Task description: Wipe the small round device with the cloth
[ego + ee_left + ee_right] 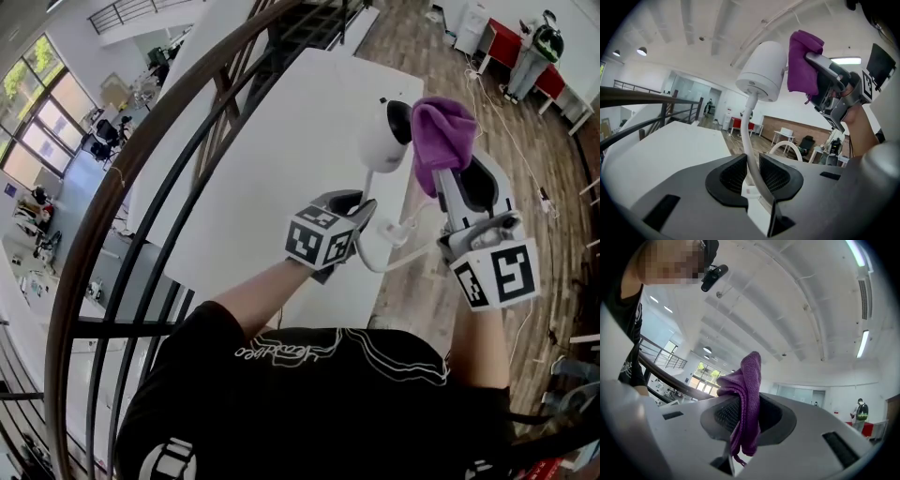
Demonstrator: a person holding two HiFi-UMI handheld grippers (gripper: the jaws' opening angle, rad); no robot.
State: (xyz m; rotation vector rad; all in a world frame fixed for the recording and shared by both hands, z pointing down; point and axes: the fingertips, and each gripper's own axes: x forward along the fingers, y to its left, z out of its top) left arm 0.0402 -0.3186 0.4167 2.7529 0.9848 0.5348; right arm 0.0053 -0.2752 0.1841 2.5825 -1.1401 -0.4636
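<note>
The small round white device [384, 136] stands up on a thin white stem [367, 185] above the white table [281, 159]. My left gripper [359, 204] is shut on that stem, which runs up between the two pads [733, 174] to the device's head [761, 70]. My right gripper [450, 171] is shut on a folded purple cloth [441, 131]. The cloth rests against the right side of the device, by its dark lens. In the right gripper view the cloth [745, 399] hangs bunched between the jaws, and the device is hidden from that camera.
A white cable [389, 255] loops from the stem's foot towards the right gripper. A dark curved railing [141, 187] runs along the table's left side. Wooden floor [525, 141] lies right of the table, with red furniture [511, 42] further back.
</note>
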